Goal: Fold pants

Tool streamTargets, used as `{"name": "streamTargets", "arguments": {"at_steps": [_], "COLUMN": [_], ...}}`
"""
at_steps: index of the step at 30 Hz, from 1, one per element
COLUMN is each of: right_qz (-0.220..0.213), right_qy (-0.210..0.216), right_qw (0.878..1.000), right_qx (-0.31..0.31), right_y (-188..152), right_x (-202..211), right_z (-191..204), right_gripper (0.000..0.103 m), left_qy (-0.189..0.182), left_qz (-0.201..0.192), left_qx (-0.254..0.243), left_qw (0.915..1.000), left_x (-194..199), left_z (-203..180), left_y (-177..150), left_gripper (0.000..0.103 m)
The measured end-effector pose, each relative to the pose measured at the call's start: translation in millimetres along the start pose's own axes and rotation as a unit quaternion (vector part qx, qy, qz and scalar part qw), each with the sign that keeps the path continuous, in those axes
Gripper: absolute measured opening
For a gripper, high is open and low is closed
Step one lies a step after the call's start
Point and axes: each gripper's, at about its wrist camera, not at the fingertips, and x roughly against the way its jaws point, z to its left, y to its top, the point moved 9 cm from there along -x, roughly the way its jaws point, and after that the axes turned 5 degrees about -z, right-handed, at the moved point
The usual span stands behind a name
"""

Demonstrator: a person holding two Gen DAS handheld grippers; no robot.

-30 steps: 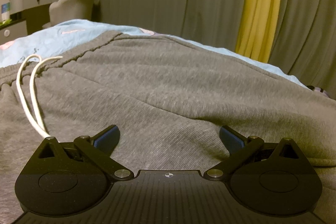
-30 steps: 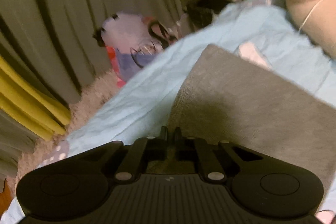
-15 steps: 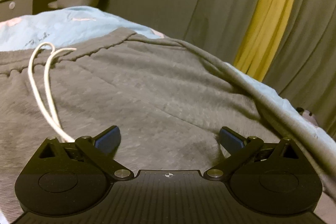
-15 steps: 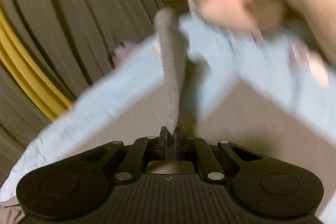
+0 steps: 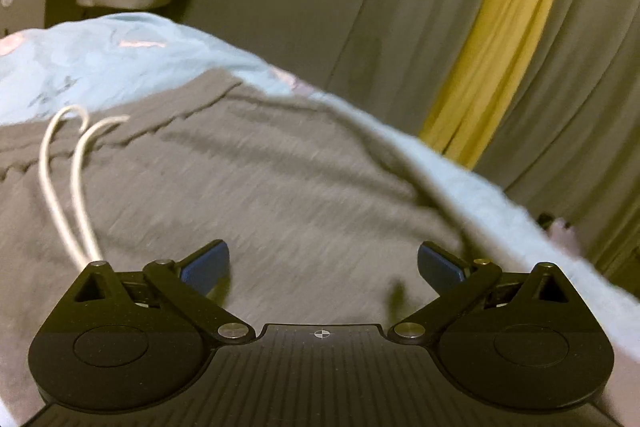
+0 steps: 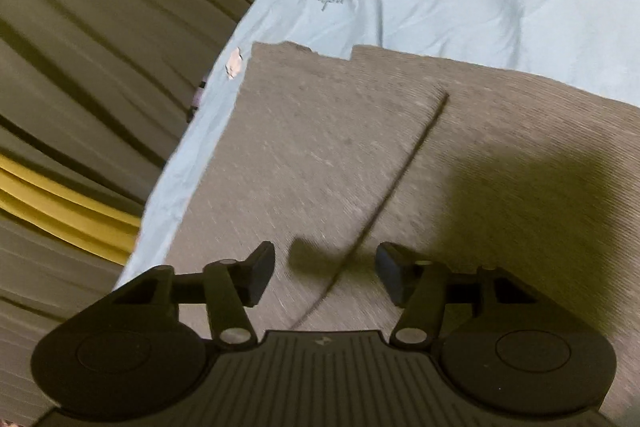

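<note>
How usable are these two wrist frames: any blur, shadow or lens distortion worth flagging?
Left wrist view: dim warm light, motion smear across the grey pants and white drawstring, fisheye bending the blue bedsheet. Right wrist view: sharper further off, streaked near the right gripper, with a heavy dark shadow on the pants to its right; the curtains bow strongly.

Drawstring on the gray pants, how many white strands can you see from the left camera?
2. Both strands lie side by side across the waistband at left, running down behind the left gripper. Their lower ends are hidden.
</note>
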Motion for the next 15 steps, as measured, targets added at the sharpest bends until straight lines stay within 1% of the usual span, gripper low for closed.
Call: {"name": "streamTargets", "arguments": {"at_steps": [1, 2, 4, 5, 7, 8, 9, 10, 11, 12, 13, 14, 15], "right_qz": [0.003, 0.006, 0.012, 0.013, 0.013, 0.013, 0.012, 0.012, 0.012, 0.012, 0.012, 0.011, 0.01], "right_qy": [-0.001, 0.0, 0.009, 0.011, 0.017, 0.02, 0.021, 0.023, 0.023, 0.023, 0.021, 0.018, 0.016], "right_qw": [1.0, 1.0, 1.0, 1.0, 1.0, 1.0, 1.0, 1.0, 1.0, 1.0, 1.0, 0.999, 0.999], "right_qx": [0.001, 0.003, -0.005, -0.009, -0.014, -0.014, -0.015, -0.013, -0.008, 0.002, 0.015, 0.032, 0.045], "right_y": [-1.2, -1.8, -4.9, -5.6, -10.3, -11.5, -12.2, -12.7, -12.8, -13.3, -13.2, -14.1, -14.3], "right_x": [-1.3, -4.6, -10.0, -12.0, -8.7, -8.2, -8.4, -8.3, -9.0, -9.4, -10.2, -10.5, -11.4], "right_z": [-0.7, -1.9, -4.1, -5.7, -6.4, -6.5, -6.8, -6.6, -6.2, -4.8, -3.7, -0.8, 1.4], "right_gripper": [0.018, 0.012, 0.011, 0.011, 0.011, 0.011, 0.011, 0.011, 0.011, 0.011, 0.011, 0.011, 0.011], "left_qy": [-0.011, -0.022, -0.043, -0.055, -0.077, -0.089, -0.091, -0.093, -0.093, -0.087, -0.08, -0.071, -0.063], "left_qz": [-0.001, -0.003, -0.004, 0.003, 0.022, 0.041, 0.057, 0.078, 0.102, 0.126, 0.142, 0.154, 0.158], "left_qx": [0.009, 0.015, 0.012, 0.007, 0.012, 0.018, 0.023, 0.026, 0.024, 0.023, 0.022, 0.024, 0.025], "left_qw": [0.9999, 0.9997, 0.999, 0.9984, 0.9967, 0.9951, 0.994, 0.9922, 0.9901, 0.988, 0.9863, 0.9852, 0.9851], "left_x": [-1.7, -4.1, -13.5, -21.7, -43.9, -60.3, -73.4, -89.4, -106.0, -122.4, -133.8, -147.0, -154.8], "left_z": [-6.0, -13.4, -32.6, -43.5, -62.4, -71.4, -76.0, -81.3, -85.1, -87.7, -87.9, -87.9, -86.9], "left_y": [10.5, 21.5, 43.0, 51.4, 63.1, 65.9, 66.2, 64.1, 60.5, 55.2, 50.1, 46.2, 43.6], "left_gripper": [0.103, 0.103, 0.103, 0.103, 0.103, 0.1, 0.097, 0.086, 0.069, 0.064, 0.057, 0.05, 0.048]}}
